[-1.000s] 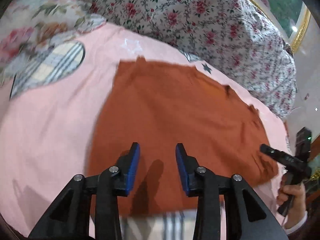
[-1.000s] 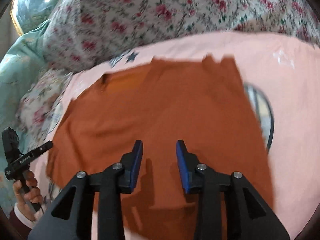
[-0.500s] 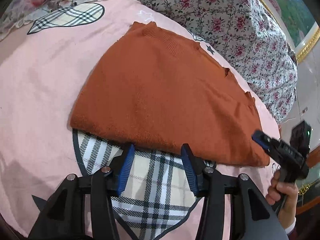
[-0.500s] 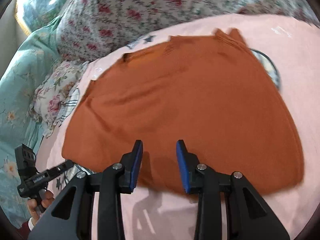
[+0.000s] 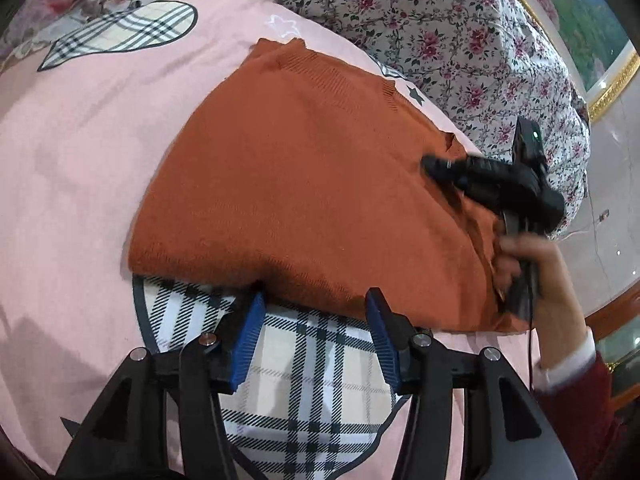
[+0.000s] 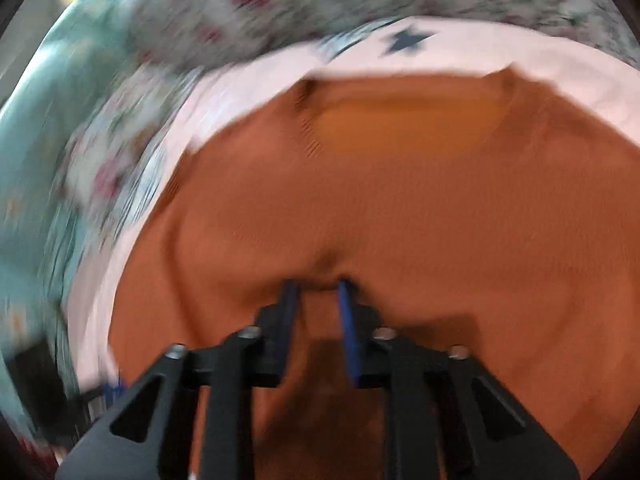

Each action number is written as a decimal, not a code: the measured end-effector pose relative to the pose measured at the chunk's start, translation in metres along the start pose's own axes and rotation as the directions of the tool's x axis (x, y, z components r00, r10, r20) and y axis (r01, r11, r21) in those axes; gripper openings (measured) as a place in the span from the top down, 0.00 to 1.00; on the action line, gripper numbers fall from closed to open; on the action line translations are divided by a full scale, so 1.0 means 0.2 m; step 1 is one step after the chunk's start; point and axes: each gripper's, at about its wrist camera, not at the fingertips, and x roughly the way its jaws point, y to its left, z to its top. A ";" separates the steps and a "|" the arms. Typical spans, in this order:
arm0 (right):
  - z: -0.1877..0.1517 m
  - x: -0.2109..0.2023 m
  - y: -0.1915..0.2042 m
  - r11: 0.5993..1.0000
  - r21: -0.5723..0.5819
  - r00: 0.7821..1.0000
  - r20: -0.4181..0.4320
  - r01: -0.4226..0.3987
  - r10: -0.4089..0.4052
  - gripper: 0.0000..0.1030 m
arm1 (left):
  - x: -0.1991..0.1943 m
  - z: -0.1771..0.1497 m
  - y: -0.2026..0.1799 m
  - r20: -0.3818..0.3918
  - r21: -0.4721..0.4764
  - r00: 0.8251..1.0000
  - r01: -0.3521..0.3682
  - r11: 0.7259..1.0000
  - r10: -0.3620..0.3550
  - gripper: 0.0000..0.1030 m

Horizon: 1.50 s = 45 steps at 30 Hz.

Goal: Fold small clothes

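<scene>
Right gripper point(image 6: 318, 286) pinches narrow on orange sweater point(image 5: 304, 184), left gripper point(image 5: 316, 320) wide, hovering at its hem over pink bedsheet point(image 5: 80, 152)

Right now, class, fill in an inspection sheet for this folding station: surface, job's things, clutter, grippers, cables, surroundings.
Surface: pink bedsheet with plaid patches and star prints.
Job's things: orange knit sweater lying flat on the sheet, neckline toward the quilt.
Clutter: nothing seen.
Grippers: left gripper open, fingers at the sweater's near hem, holding nothing; right gripper pressed into the sweater with the fingers narrowed around a pucker of knit; blur hides whether it is gripped.
Cables: thin dark lead running down from the right gripper's handle.
Surroundings: floral quilt behind; teal bedding; gold-framed picture.
</scene>
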 end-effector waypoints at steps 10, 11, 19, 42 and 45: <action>-0.11 -0.35 -0.01 0.997 0.076 0.989 0.145 0.021 -0.032 0.72 | 0.00 -0.05 -0.02 0.048 -0.095 0.999 -0.020 0.995 0.024 0.31; -0.16 -0.41 -0.01 0.997 0.070 0.988 0.152 0.013 -0.024 0.64 | 0.01 -0.03 -0.02 0.061 -0.106 0.998 -0.022 0.994 0.028 0.31; -0.56 -0.74 -0.07 0.993 0.119 0.984 0.178 -0.023 0.001 0.52 | 0.08 0.16 0.07 0.156 -0.225 0.987 -0.009 0.974 0.045 0.34; -0.74 -0.91 -0.34 0.968 0.242 0.978 0.209 -0.063 0.011 0.52 | -0.07 0.20 -0.52 0.256 0.177 0.967 -0.049 0.983 0.002 0.94; -0.68 -0.92 -0.41 0.963 0.259 0.976 0.215 -0.075 0.019 0.52 | -0.04 0.15 -0.73 0.226 0.299 0.973 -0.023 0.954 -0.047 0.94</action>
